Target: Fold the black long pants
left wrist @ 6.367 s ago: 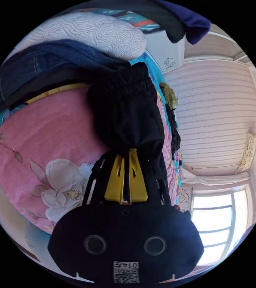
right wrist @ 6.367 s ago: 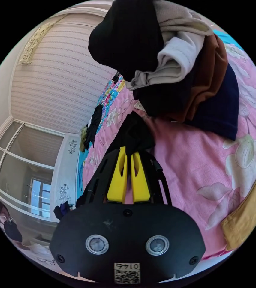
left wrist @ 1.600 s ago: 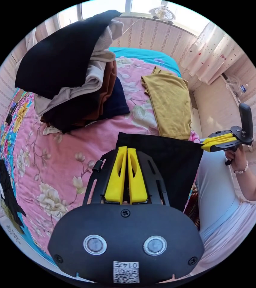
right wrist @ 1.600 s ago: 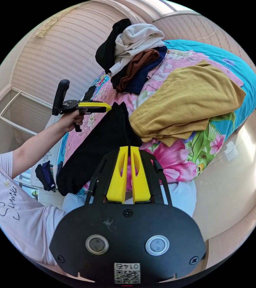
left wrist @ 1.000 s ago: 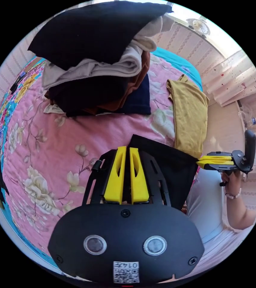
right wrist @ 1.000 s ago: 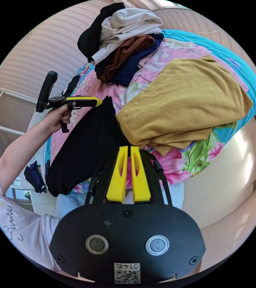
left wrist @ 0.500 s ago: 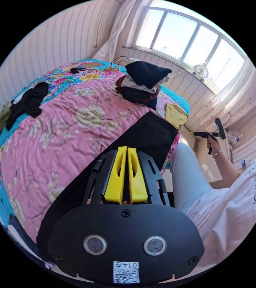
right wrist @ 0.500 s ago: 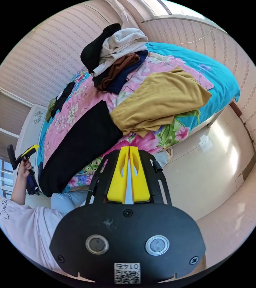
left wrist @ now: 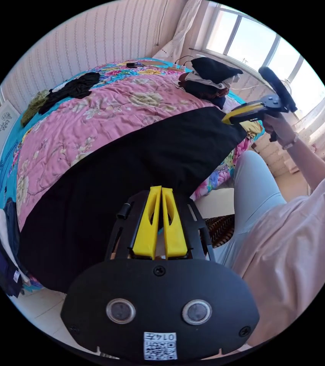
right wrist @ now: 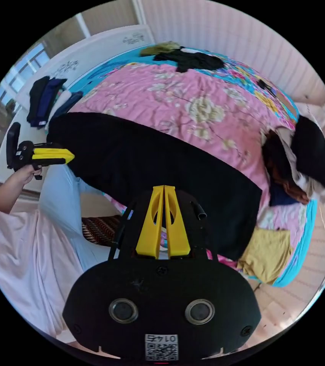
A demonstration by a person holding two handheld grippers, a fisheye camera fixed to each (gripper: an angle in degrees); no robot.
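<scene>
Pink flowered bedding is seen under the black pants, which are laid out flat in a long strip along the bed's near edge. Both the left gripper and the right gripper are kept closed and empty, apart from the pants. Folded clothes are stacked near one end.

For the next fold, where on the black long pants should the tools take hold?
My guess: pinch the two corners of one short end of the flat black fabric long pants, coming in from the bed edge by the person, since they lie spread lengthwise along that edge.
</scene>
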